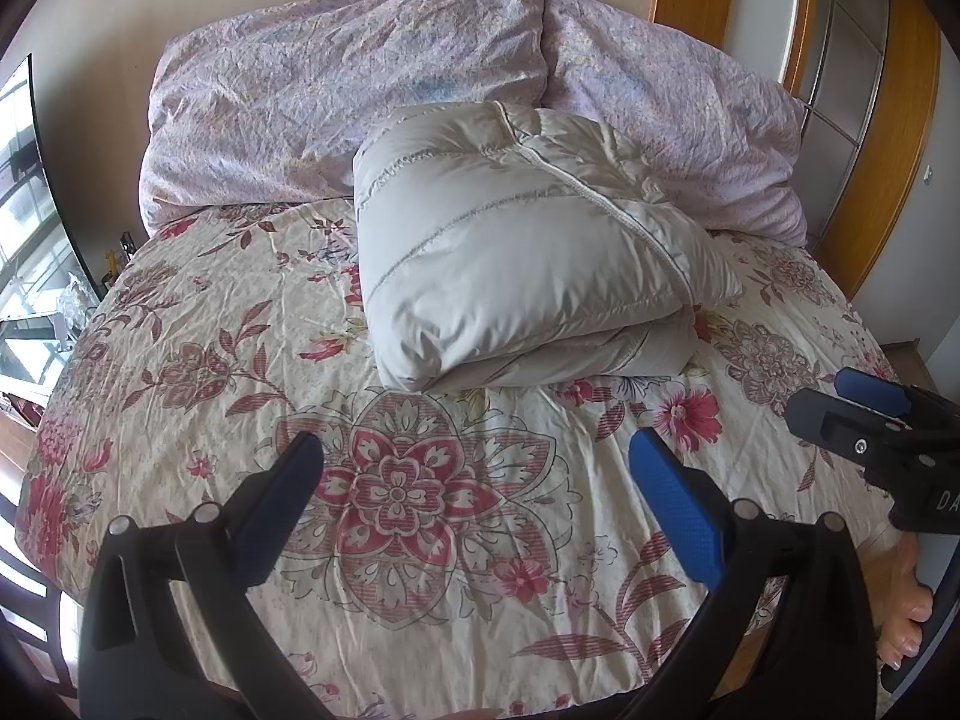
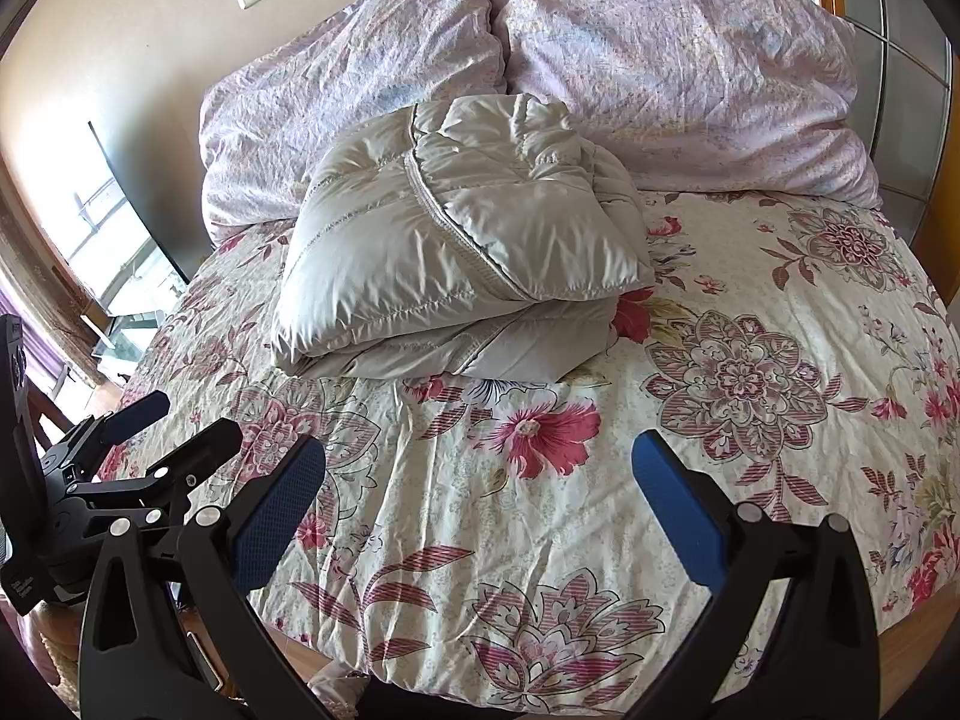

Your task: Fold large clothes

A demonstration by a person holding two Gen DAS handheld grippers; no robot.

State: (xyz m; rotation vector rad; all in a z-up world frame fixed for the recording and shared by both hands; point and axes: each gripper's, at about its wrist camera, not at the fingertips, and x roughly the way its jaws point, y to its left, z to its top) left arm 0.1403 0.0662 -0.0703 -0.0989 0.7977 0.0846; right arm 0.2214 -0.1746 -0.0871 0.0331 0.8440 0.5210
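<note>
Quilted jacket: pale grey puffer jacket [image 1: 528,252] lies folded into a thick bundle on the far middle of the bed [image 1: 180,324], its far edge touching the lilac pillows [image 1: 336,84]; the top layer bulges and sits askew over the lower one, with a seam running diagonally across it
Task stage: judged from the bundle, the folding looks done or nearly done; what remains is probably a tidy-up and a press
Doing it well: puffy fill springs back, so a flat push from above on the top layer should settle it better than a pinch; squaring the overhanging right corner with the lower layer would make the stack neater; slick fabric may slide if pulled from one side only, so both tools should work together
Left gripper: left gripper [image 1: 474,480] hovers over the near part of the floral bedspread, fingers spread wide, nothing between them, aimed toward the bundle but well apart from it
Right gripper: right gripper [image 2: 480,474] is likewise spread and empty, low over the near bedspread, to the right of the other tool; in its view the left tool sits at the near left edge
Risk: bundle may loosen and unroll if nudged at its near fold
</note>
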